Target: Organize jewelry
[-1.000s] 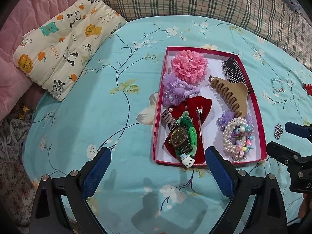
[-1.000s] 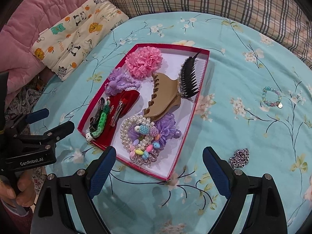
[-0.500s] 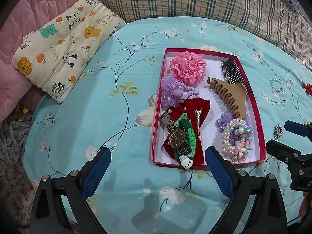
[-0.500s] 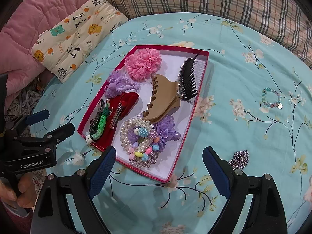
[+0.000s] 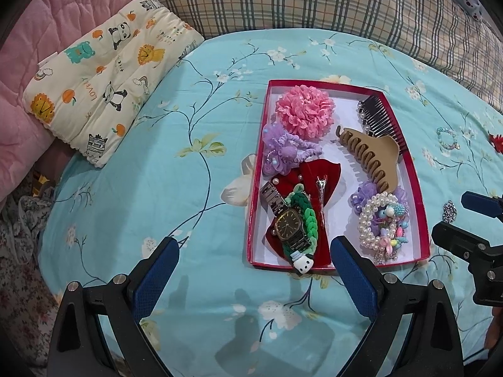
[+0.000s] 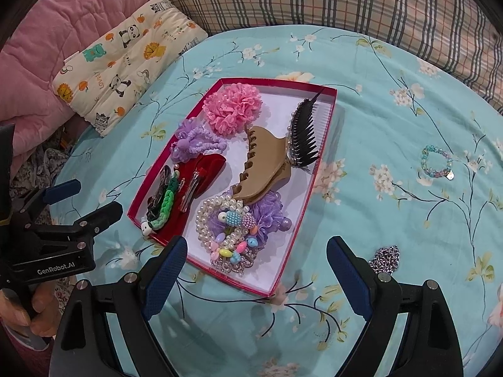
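Note:
A red tray [image 5: 323, 84] [image 6: 279, 82] lies on the blue floral sheet. It holds a pink flower scrunchie [image 5: 305, 110], a tan claw clip [image 5: 371, 154], a black comb [image 5: 377, 116], a watch [image 5: 287, 224] and pearl bracelets [image 5: 380, 223]. On the sheet right of the tray lie a silver chain [image 6: 385, 259] [image 5: 450, 211] and a beaded bracelet [image 6: 437, 161] [image 5: 448, 138]. My left gripper [image 5: 254, 251] is open above the tray's near left corner. My right gripper [image 6: 257, 248] is open over the tray's near right end, left of the chain. Neither holds anything.
A cartoon-print pillow [image 5: 107, 84] and a pink quilt [image 6: 47, 47] sit at the far left. A plaid blanket [image 5: 314, 0] runs along the back. A small red item [image 5: 496, 143] shows at the right edge. A hand [image 6: 19, 311] grips the left tool.
Both views have drifted only a little. The grippers stay open, and the objects have not moved.

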A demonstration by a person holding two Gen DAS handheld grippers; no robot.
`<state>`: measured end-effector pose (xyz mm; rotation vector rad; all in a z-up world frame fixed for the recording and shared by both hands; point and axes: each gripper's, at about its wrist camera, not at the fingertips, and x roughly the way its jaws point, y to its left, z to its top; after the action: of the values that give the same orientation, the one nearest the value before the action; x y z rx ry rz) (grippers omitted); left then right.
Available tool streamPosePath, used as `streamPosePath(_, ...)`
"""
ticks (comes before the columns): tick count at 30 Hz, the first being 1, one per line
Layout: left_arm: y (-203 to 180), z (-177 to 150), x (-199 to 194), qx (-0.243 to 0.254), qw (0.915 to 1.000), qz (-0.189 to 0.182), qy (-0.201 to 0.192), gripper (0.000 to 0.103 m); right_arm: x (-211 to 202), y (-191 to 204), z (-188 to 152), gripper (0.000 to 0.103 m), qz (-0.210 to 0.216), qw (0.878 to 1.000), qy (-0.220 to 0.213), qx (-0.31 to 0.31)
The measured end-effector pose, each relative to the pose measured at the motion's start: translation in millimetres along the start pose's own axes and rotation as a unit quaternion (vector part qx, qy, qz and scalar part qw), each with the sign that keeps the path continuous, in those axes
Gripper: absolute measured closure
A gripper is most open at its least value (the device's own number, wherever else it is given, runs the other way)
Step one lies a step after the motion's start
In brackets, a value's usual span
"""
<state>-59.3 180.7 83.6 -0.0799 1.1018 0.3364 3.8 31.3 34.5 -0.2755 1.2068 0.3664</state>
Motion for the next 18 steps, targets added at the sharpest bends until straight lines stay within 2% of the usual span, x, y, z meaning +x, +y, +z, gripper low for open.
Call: streamPosePath(18, 1.2, 0.1, -8.3, 0.0, 0.9999, 0.001, -0.015, 0.005, -4.0, 0.2, 1.3, 0.011, -0.001, 1.0, -0.006, 0.0)
